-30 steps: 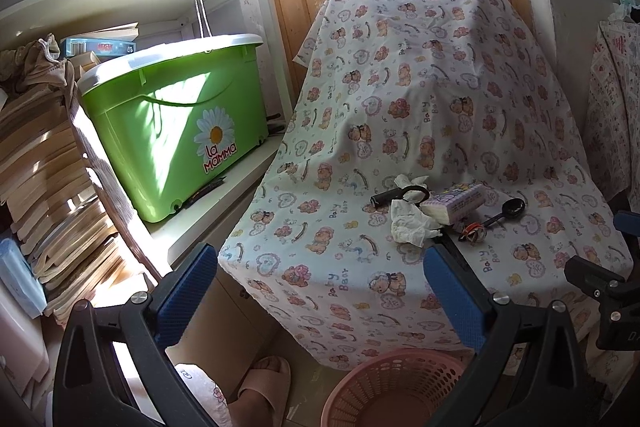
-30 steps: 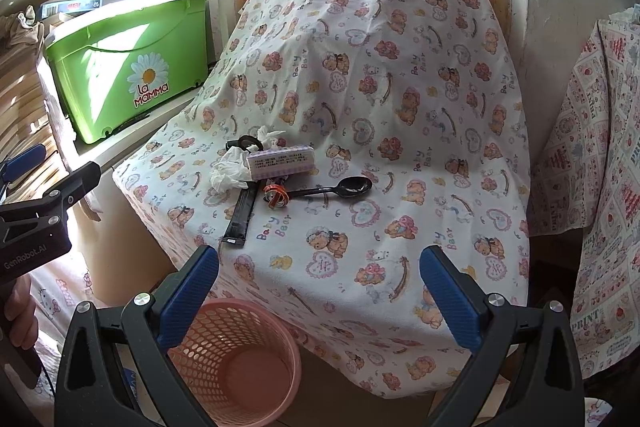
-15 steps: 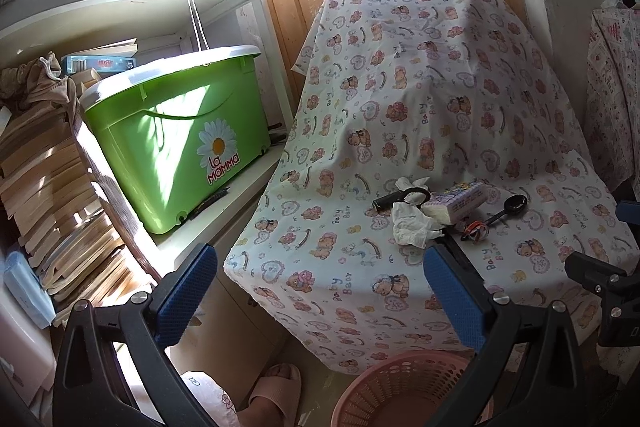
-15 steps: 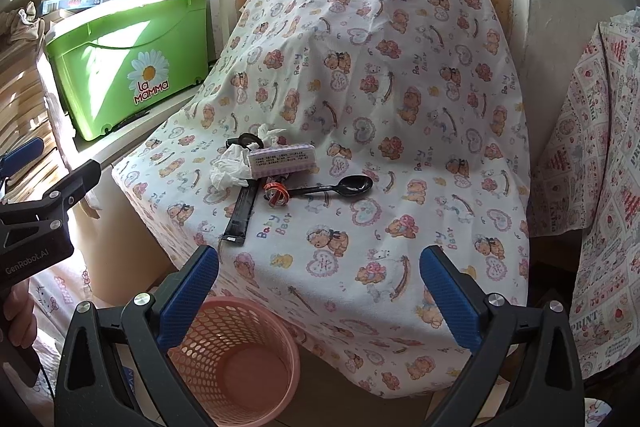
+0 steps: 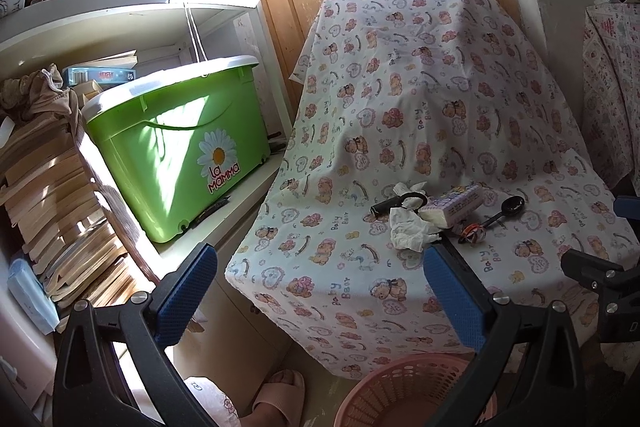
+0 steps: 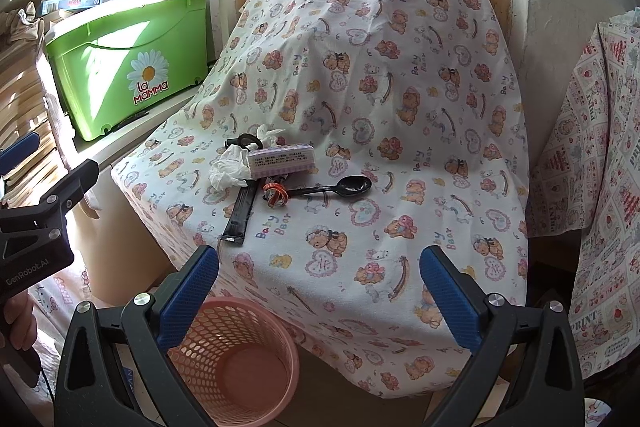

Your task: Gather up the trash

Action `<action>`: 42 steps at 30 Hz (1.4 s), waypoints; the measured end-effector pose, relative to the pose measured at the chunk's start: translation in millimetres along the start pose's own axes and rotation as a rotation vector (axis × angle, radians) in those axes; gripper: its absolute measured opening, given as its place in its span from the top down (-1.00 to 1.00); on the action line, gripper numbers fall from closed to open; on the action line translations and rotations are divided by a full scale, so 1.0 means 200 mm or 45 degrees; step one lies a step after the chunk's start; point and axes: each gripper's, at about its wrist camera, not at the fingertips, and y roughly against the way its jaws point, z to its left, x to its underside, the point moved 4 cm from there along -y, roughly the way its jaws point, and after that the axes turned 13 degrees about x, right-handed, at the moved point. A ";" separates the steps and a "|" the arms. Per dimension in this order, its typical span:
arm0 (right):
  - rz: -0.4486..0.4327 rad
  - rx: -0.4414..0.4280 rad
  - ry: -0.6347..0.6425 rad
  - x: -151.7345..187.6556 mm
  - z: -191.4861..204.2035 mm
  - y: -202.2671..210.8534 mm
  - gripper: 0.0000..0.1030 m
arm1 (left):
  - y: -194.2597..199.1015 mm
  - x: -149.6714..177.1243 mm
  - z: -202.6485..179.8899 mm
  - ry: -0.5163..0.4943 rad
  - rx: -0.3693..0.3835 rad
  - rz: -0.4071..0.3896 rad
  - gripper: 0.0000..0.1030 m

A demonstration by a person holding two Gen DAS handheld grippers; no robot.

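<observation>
Crumpled tissue (image 6: pixel 228 169) lies centre-left in the right view, above both grippers' wide-apart jaws; left gripper (image 5: pixel 316 291) seems nearer

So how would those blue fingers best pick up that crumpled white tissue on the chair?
Probably from above, pinching the raised, bunched folds at the free left end of the crumpled tissue. Its right side sits against the small printed pack and a black strap runs close beneath, so the left end looks clearest. Both grippers are open and away from it.
</observation>
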 end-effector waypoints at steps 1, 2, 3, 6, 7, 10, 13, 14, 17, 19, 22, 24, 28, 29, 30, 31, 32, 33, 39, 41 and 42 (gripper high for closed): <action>0.000 -0.001 0.000 0.00 0.00 0.00 -0.97 | 0.00 0.00 -0.01 0.010 0.000 0.006 -0.98; 0.001 -0.001 0.000 0.00 0.00 0.00 -0.97 | 0.00 0.00 0.00 0.021 -0.003 0.008 -0.98; 0.001 -0.001 0.000 0.00 0.00 0.00 -0.97 | 0.00 0.00 0.01 0.034 -0.004 0.010 -0.98; 0.000 -0.001 0.001 0.00 0.00 0.00 -0.97 | -0.01 0.00 0.03 0.066 0.007 0.021 -0.98; 0.000 -0.001 0.001 0.00 0.00 0.00 -0.97 | -0.01 0.00 0.03 0.070 0.002 0.020 -0.98; 0.001 0.000 0.001 0.00 0.00 0.00 -0.97 | -0.01 0.00 0.04 0.061 -0.004 0.018 -0.98; 0.001 0.000 0.002 0.00 0.00 0.00 -0.97 | 0.00 -0.01 0.03 0.050 -0.004 0.010 -0.98; 0.000 0.001 0.002 0.00 0.00 0.00 -0.97 | 0.00 -0.01 0.03 0.045 -0.006 0.007 -0.98; 0.001 0.001 0.001 0.00 0.00 0.00 -0.97 | 0.00 -0.01 0.02 0.026 -0.013 -0.002 -0.98; 0.002 0.000 0.000 0.00 0.00 0.00 -0.97 | 0.00 -0.01 0.01 0.023 -0.014 0.003 -0.98; 0.002 0.001 0.002 0.00 0.01 0.00 -0.97 | 0.00 -0.01 0.01 0.028 -0.013 0.009 -0.98; 0.002 0.000 0.001 0.00 0.01 0.00 -0.97 | 0.00 -0.01 0.01 0.030 -0.015 0.007 -0.98; 0.000 0.000 0.003 0.00 0.00 0.00 -0.97 | 0.00 -0.01 0.01 0.030 -0.015 0.008 -0.98; 0.000 0.000 0.003 0.00 0.00 0.00 -0.97 | 0.00 -0.01 0.01 0.030 -0.016 0.008 -0.98; 0.003 -0.002 0.003 0.00 0.00 0.00 -0.97 | 0.00 -0.01 0.01 0.029 -0.016 0.007 -0.98; 0.003 -0.001 0.002 0.00 0.00 0.00 -0.97 | 0.00 -0.01 0.01 0.029 -0.016 0.007 -0.98; 0.003 0.000 0.001 0.00 0.00 0.00 -0.97 | 0.00 -0.01 0.02 0.028 -0.015 0.006 -0.98; 0.002 -0.001 0.002 0.00 0.00 0.00 -0.97 | 0.00 -0.01 0.02 0.026 -0.013 0.005 -0.98; 0.004 -0.003 0.001 0.00 0.00 0.00 -0.97 | 0.00 0.00 0.01 0.033 -0.020 0.009 -0.98; 0.008 -0.009 0.000 0.00 0.01 0.00 -0.97 | 0.00 0.00 0.02 0.042 -0.019 0.016 -0.98; 0.011 -0.013 -0.001 0.01 0.00 0.00 -0.97 | -0.01 0.00 0.02 0.046 -0.022 0.019 -0.98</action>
